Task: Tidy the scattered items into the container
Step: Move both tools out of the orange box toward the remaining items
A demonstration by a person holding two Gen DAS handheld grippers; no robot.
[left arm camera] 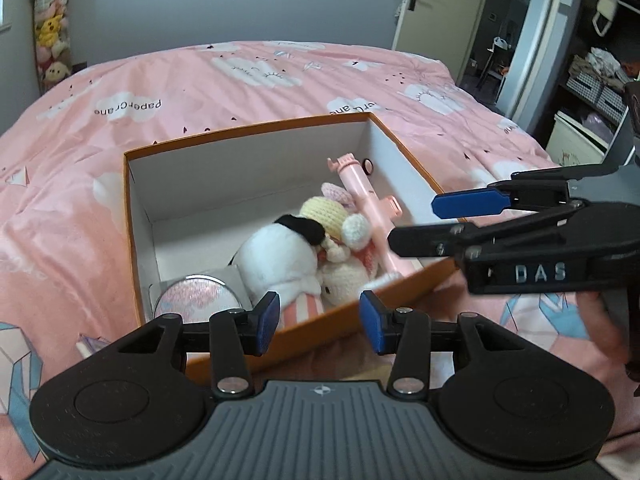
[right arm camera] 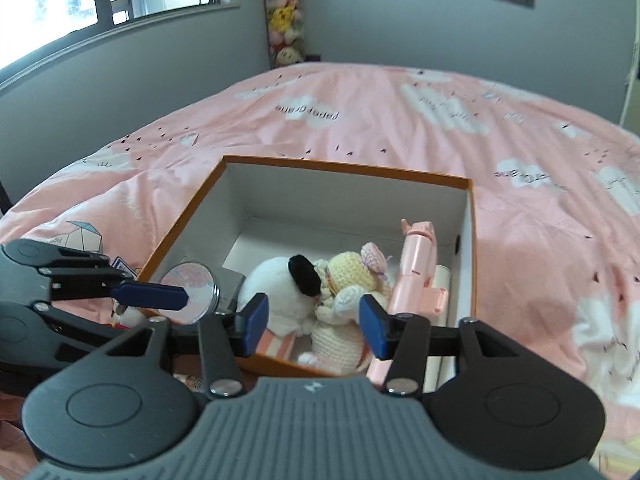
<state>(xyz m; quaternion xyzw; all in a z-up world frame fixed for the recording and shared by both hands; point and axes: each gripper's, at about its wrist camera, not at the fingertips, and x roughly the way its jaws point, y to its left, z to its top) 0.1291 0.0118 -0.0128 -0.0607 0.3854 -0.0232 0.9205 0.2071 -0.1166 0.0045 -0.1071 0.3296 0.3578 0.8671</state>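
An orange box (left arm camera: 240, 184) (right arm camera: 352, 200) with white walls sits on the pink bed. In it lie a white plush with a black ear (left arm camera: 276, 256) (right arm camera: 276, 284), a yellow crocheted doll (left arm camera: 324, 212) (right arm camera: 352, 276), a pink plastic toy (left arm camera: 360, 188) (right arm camera: 416, 268) and a round pink mirror (left arm camera: 196, 298) (right arm camera: 192, 276). My left gripper (left arm camera: 320, 322) hovers open over the box's near rim with nothing between its pads. My right gripper (right arm camera: 314, 324) (left arm camera: 440, 224) is open and empty too, above the box's right corner. A blue finger (right arm camera: 152, 295) of the left gripper crosses in front of the mirror.
The pink quilt (left arm camera: 280, 80) spreads all round the box. A small card-like item (left arm camera: 90, 344) (right arm camera: 120, 264) lies on the bed by the box's near left corner. Shelves (left arm camera: 592, 80) and an open door (left arm camera: 412, 0) stand to the right. A column of plush toys (right arm camera: 284, 20) hangs in the corner.
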